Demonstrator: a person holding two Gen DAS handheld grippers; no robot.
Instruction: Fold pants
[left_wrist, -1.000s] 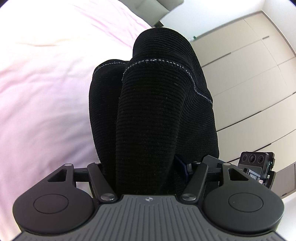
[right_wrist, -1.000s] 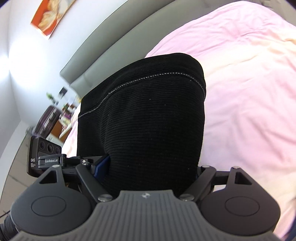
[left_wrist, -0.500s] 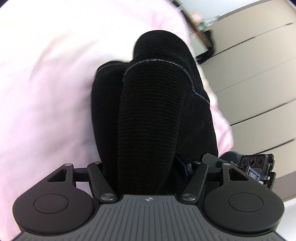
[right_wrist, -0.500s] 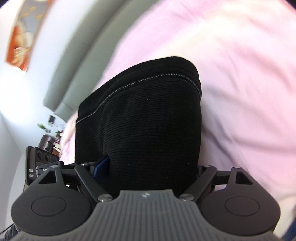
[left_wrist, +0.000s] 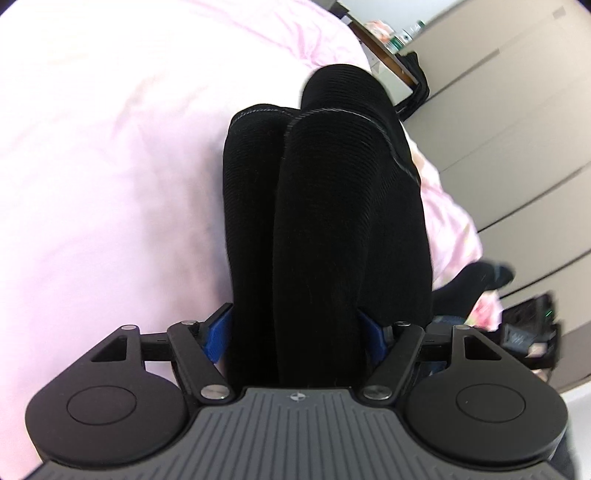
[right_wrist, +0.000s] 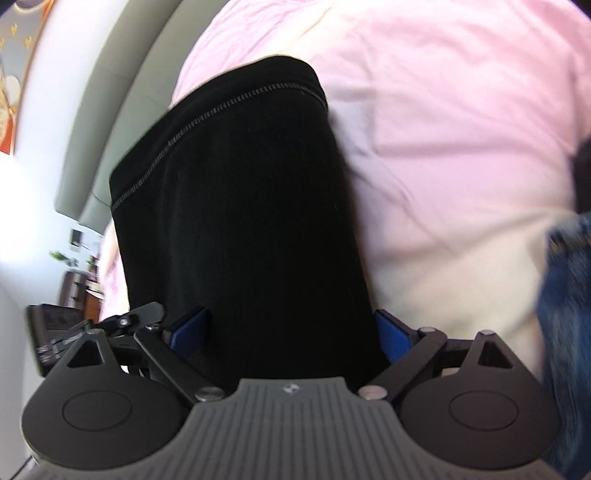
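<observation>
Black ribbed pants (left_wrist: 332, 221) with a stitched hem fill the middle of both wrist views. My left gripper (left_wrist: 293, 332) is shut on a bunched part of them, the cloth hanging over its blue pads (left_wrist: 218, 332). My right gripper (right_wrist: 288, 332) is shut on another part of the pants (right_wrist: 240, 221), cloth draped between its blue pads (right_wrist: 393, 334). Both hold the cloth above a pink bed sheet (left_wrist: 110, 166). The fingertips are hidden by the fabric.
The pink sheet (right_wrist: 443, 129) covers the bed below. A grey headboard (right_wrist: 122, 92) is at the left of the right wrist view. Blue denim (right_wrist: 561, 295) lies at its right edge. Wardrobe doors (left_wrist: 517, 129) and a dark cloth (left_wrist: 476, 280) are at the left view's right.
Both grippers have swung down toward the bed with the pants in them. The sheet fills more of each view, and denim has come into the right view.
</observation>
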